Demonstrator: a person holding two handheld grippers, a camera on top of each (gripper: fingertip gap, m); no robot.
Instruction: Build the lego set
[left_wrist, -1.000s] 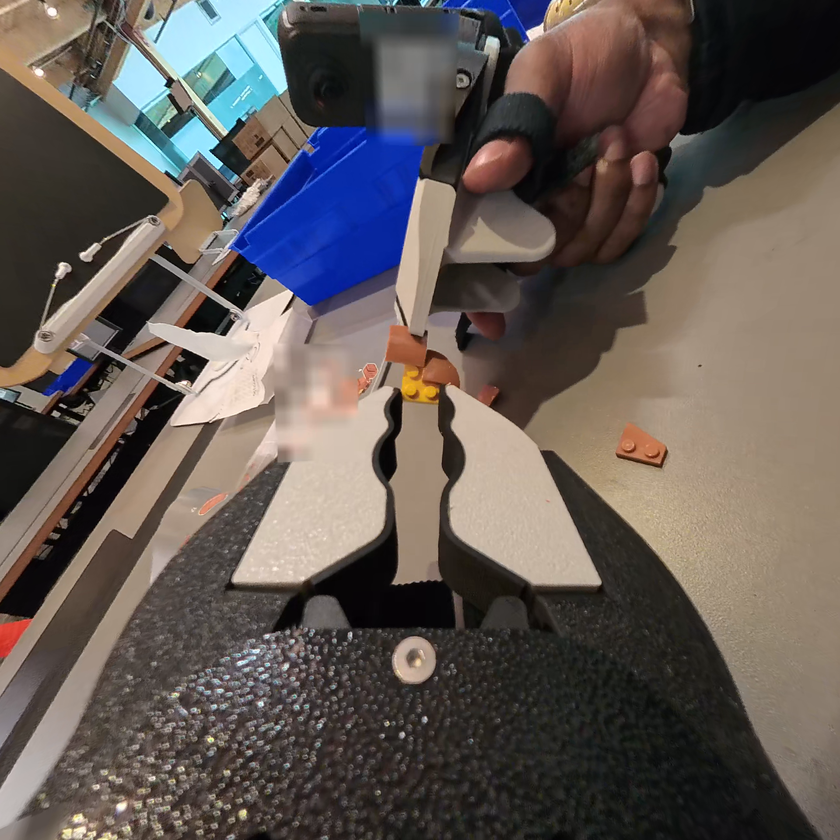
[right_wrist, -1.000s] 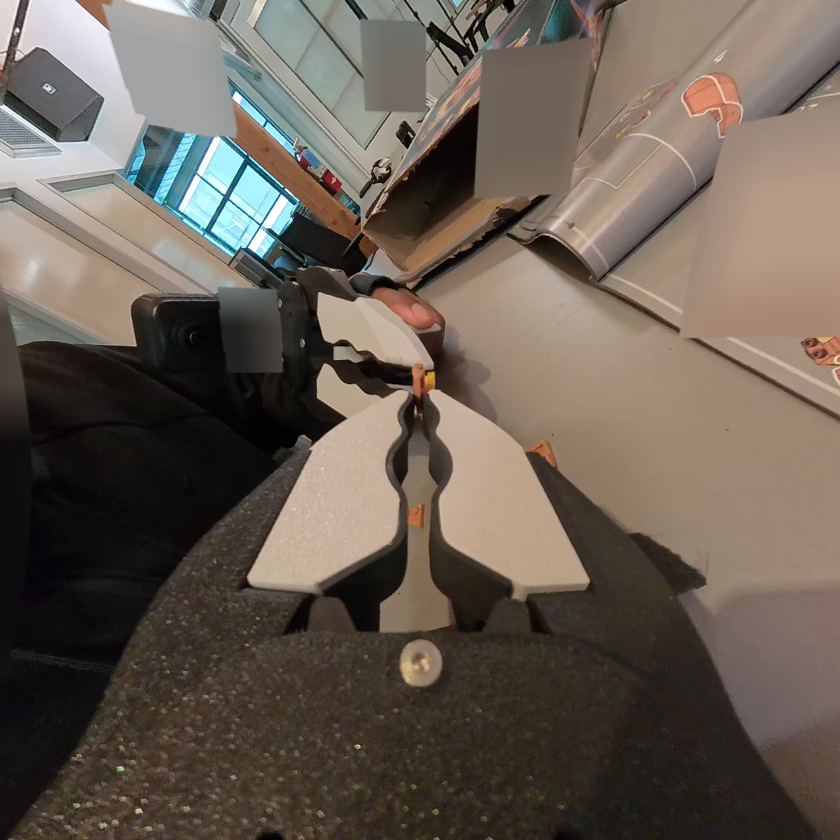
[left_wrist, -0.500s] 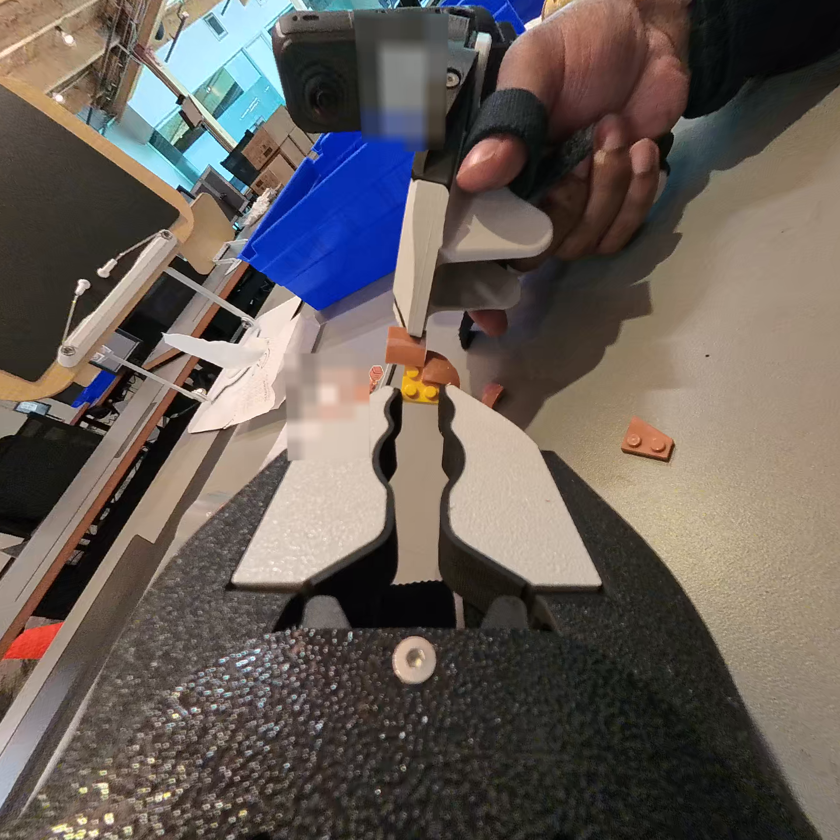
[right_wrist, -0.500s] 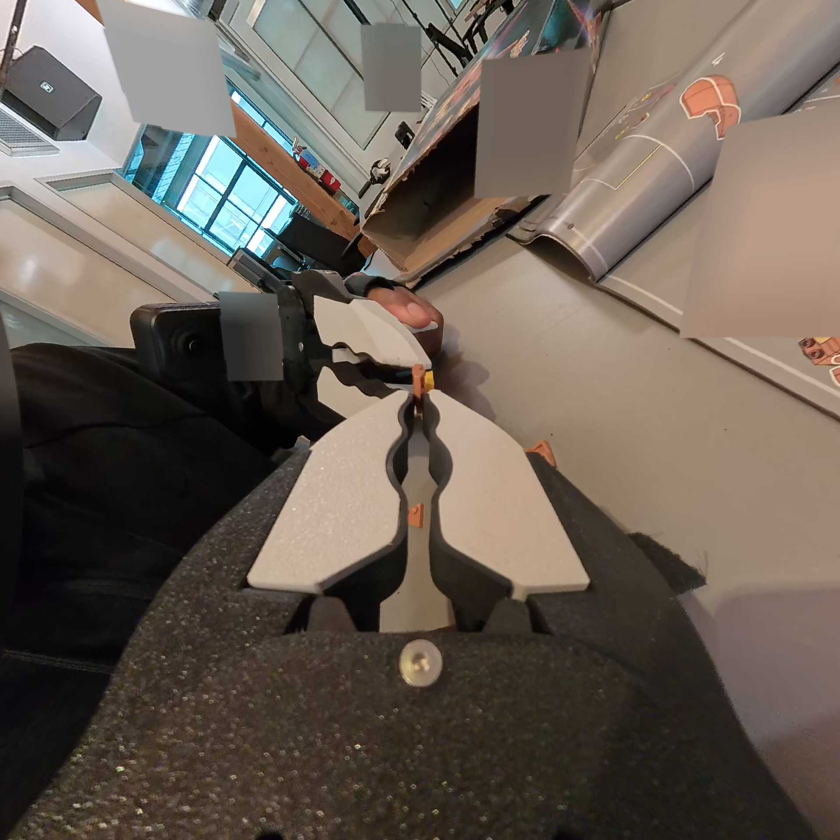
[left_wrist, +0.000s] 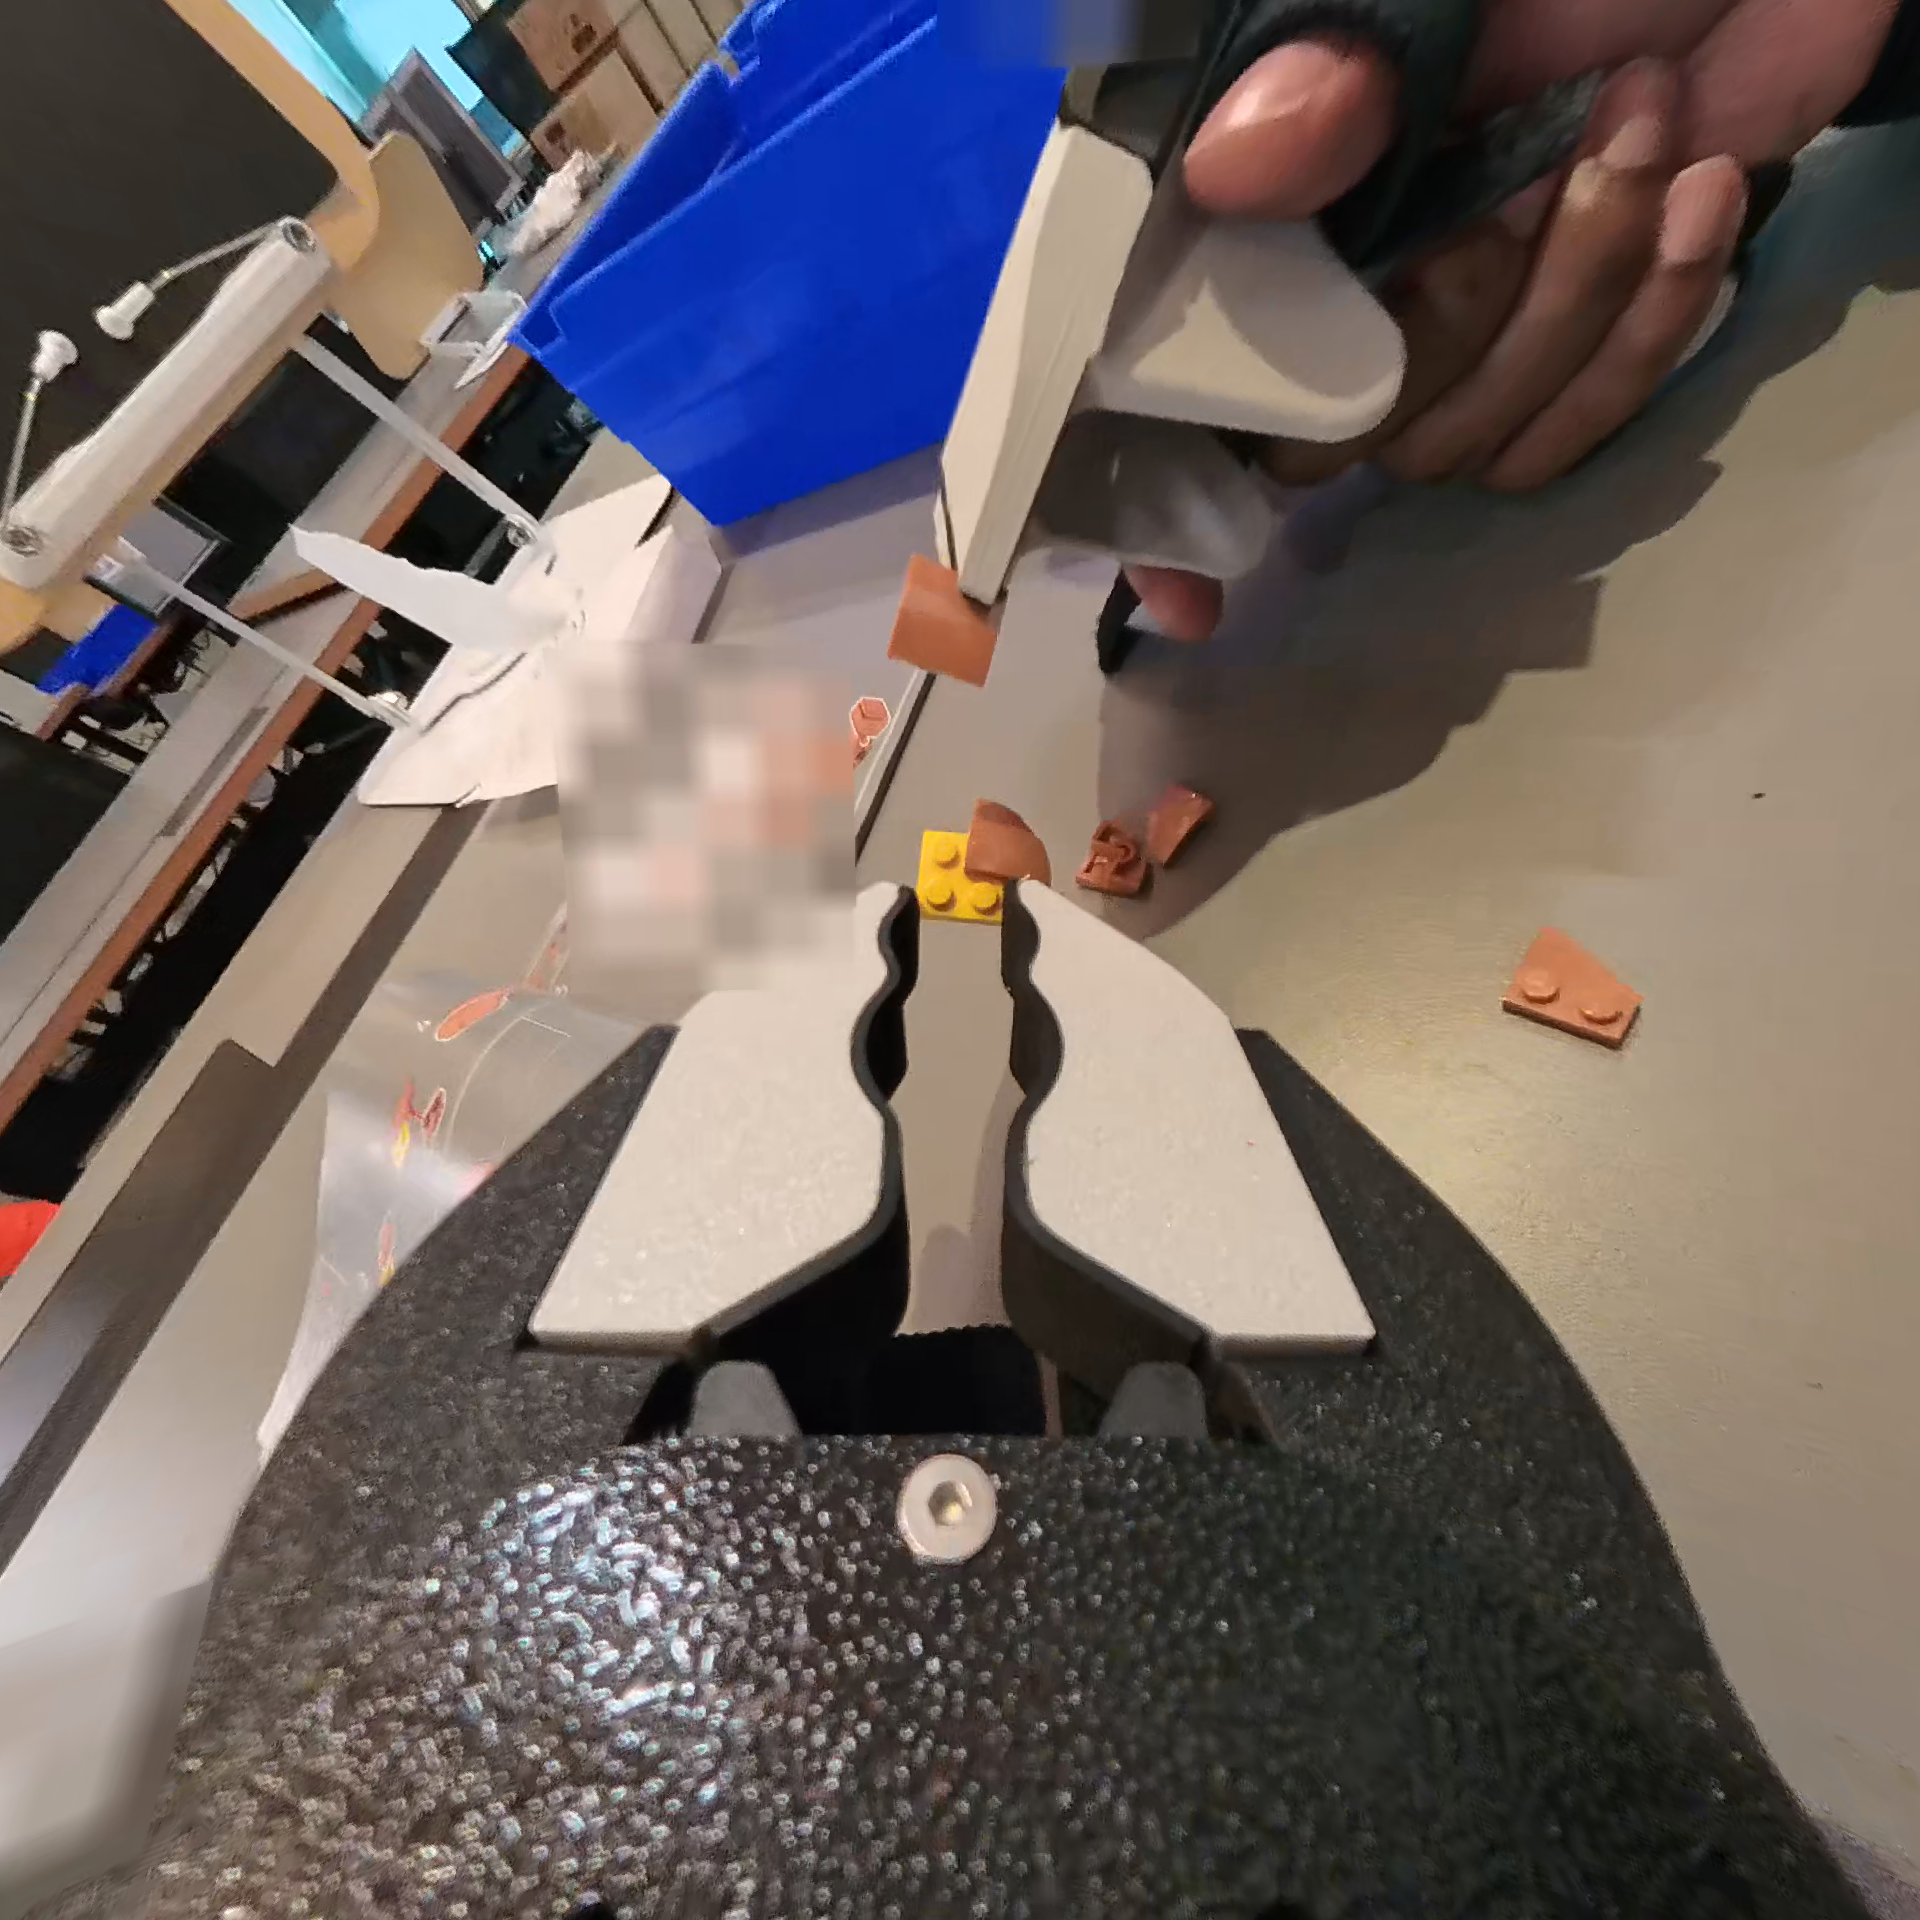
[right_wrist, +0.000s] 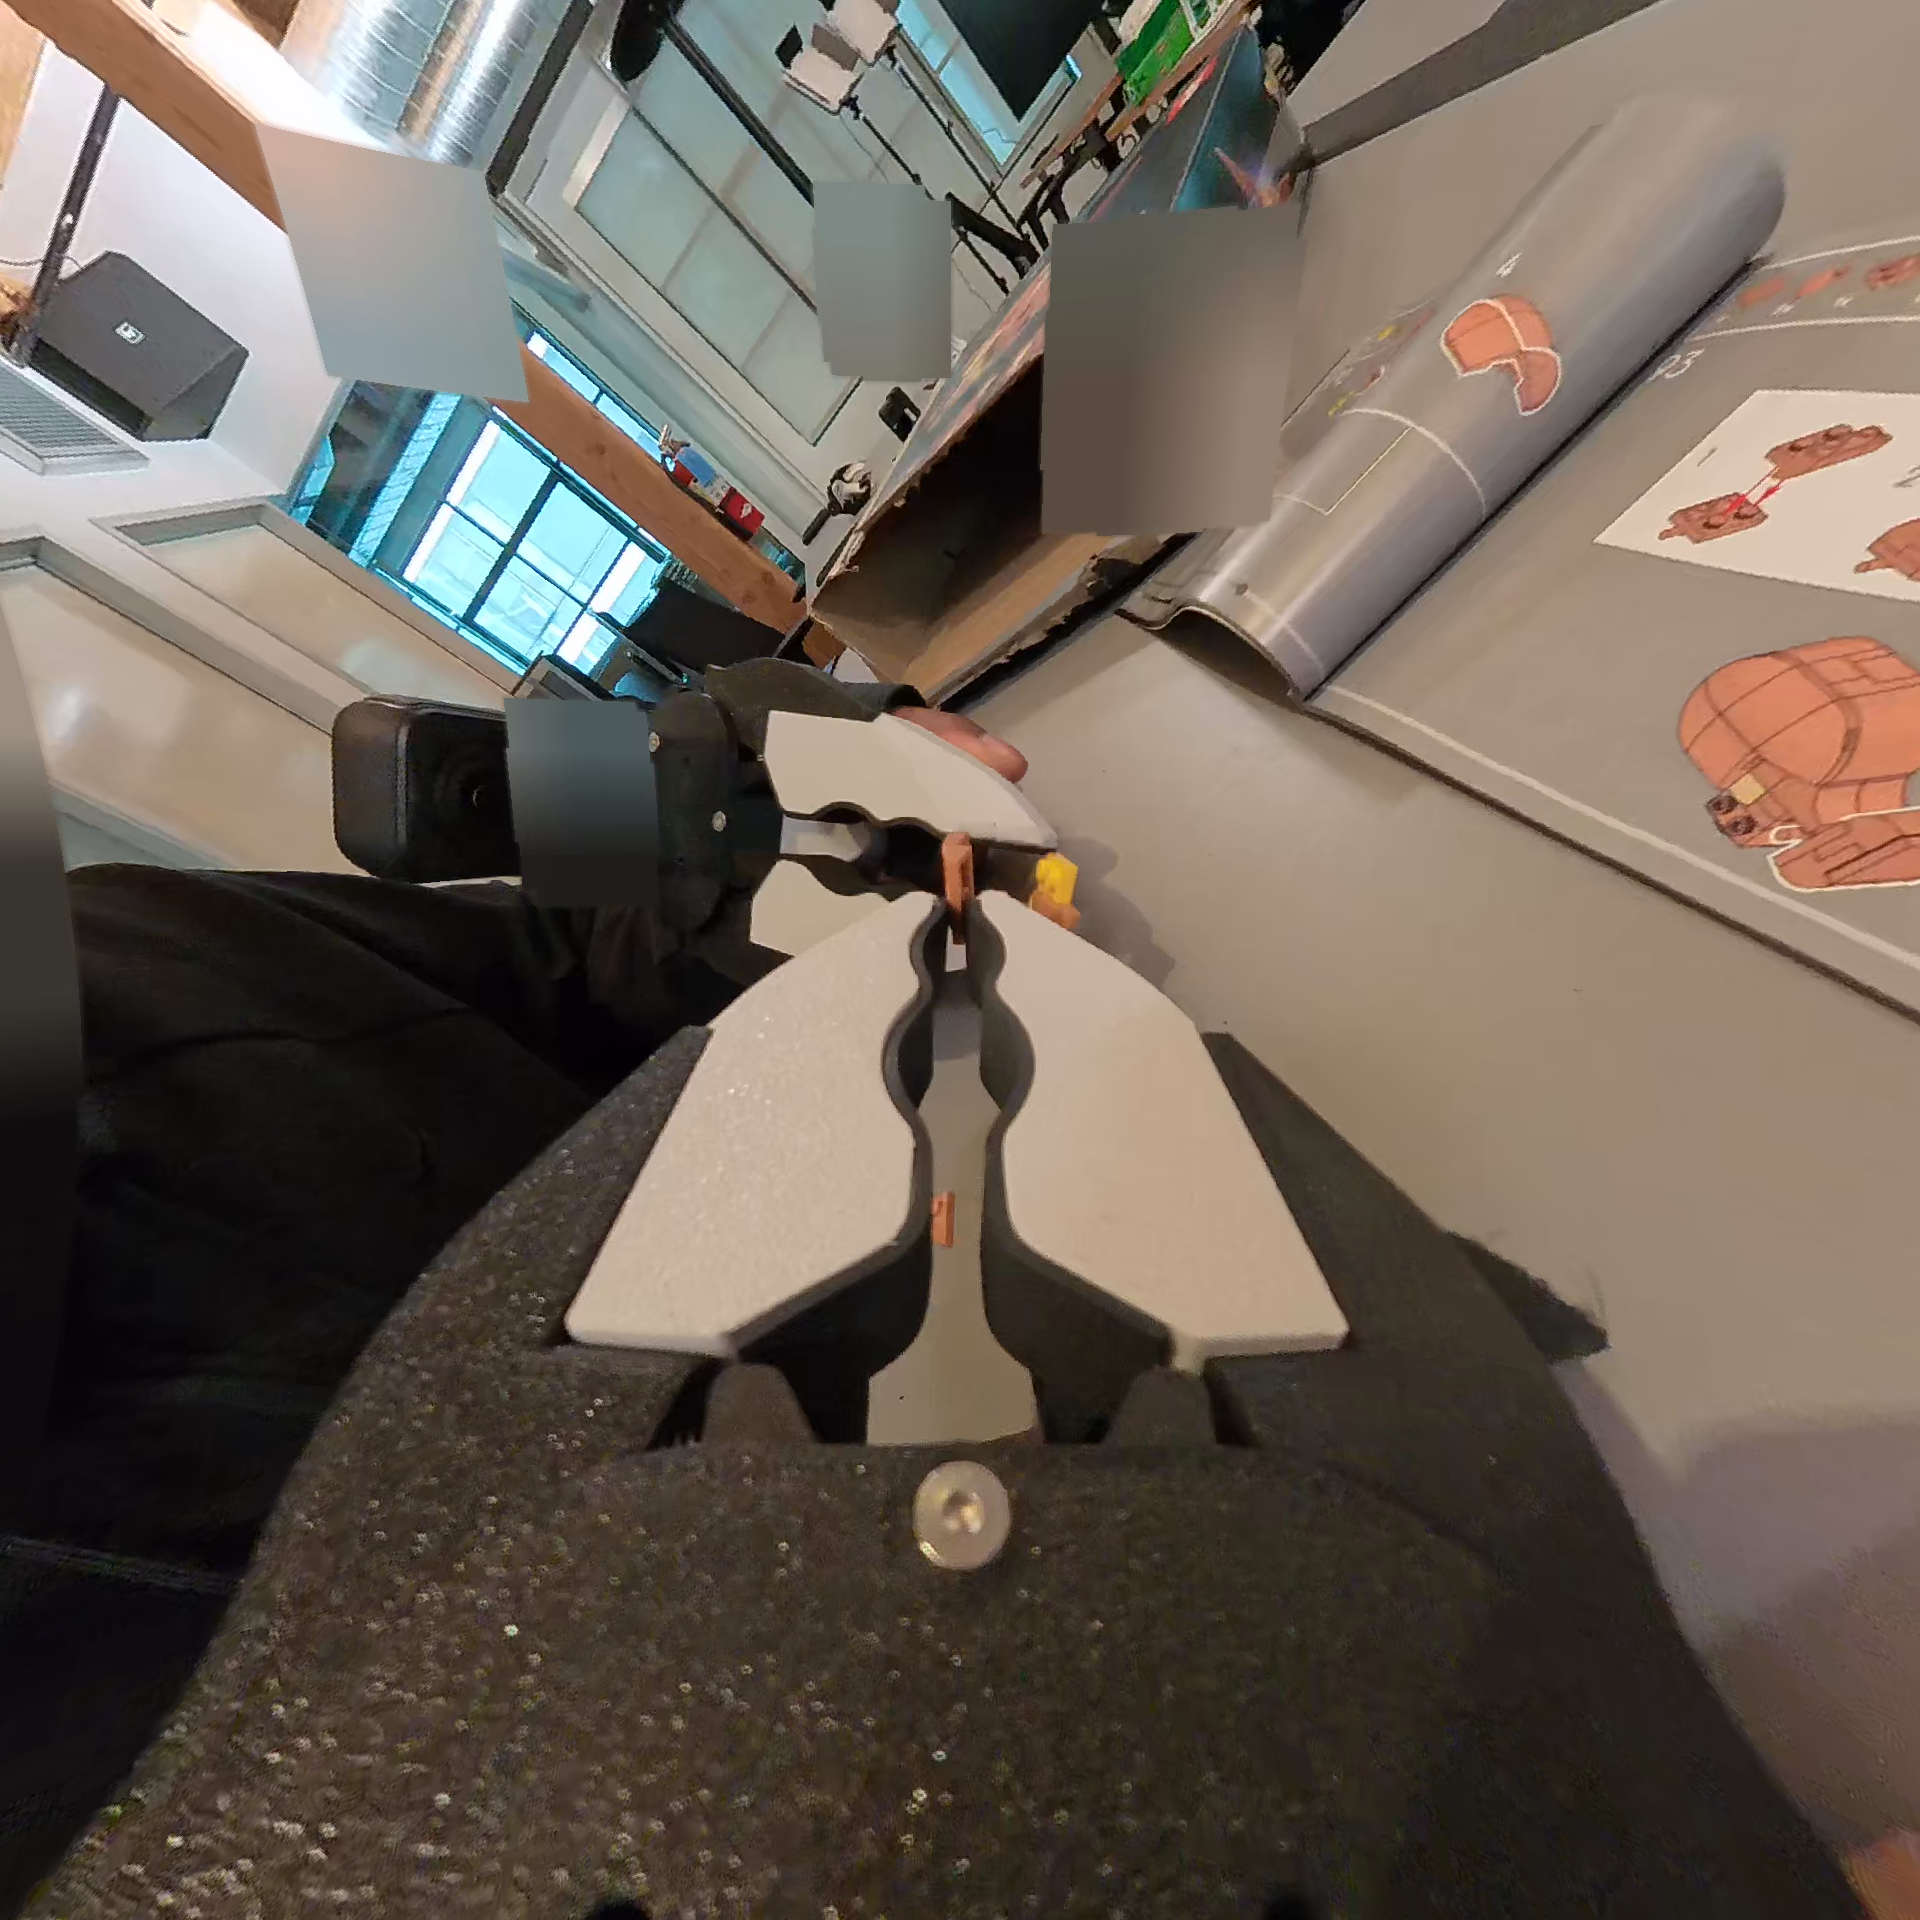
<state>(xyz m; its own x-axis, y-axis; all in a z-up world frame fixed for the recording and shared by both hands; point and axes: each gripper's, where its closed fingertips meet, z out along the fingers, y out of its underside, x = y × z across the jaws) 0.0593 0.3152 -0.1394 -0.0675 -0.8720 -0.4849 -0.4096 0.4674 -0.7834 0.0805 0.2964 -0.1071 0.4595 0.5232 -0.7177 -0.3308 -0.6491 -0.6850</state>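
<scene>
Between the fingertips of the left tool (left_wrist: 961, 902), at the centre of the left wrist view, sits a small yellow studded plate (left_wrist: 958, 881) with a rounded brown piece (left_wrist: 1006, 840) already seated on its corner at 1 o'clock. Both pads press on the plate's sides, so the left tool is clamped on it and holds it off the grey tabletop (left_wrist: 1558, 1195).

Up at 12 o'clock from the plate hangs a second brown curved piece (left_wrist: 940, 632), pinched at the tip of the right tool (left_wrist: 971, 587), whose fingers are closed on it; the right wrist view shows the same piece edge-on (right_wrist: 957, 883) between those pads. A clear gap separates this piece from the yellow plate, so as things lie one brown piece looks fitted and the second not yet joined; three studs of the plate show bare.

Out toward 3 o'clock, loose brown parts lie on the tabletop: two small pieces (left_wrist: 1141, 847) just beyond the right fingertip, and a wedge plate with two studs (left_wrist: 1571, 1000) farther off. Blue bins (left_wrist: 790, 312) stand at 11 o'clock behind. An open instruction booklet (right_wrist: 1558, 343) lies at 2 o'clock in the right wrist view.
</scene>
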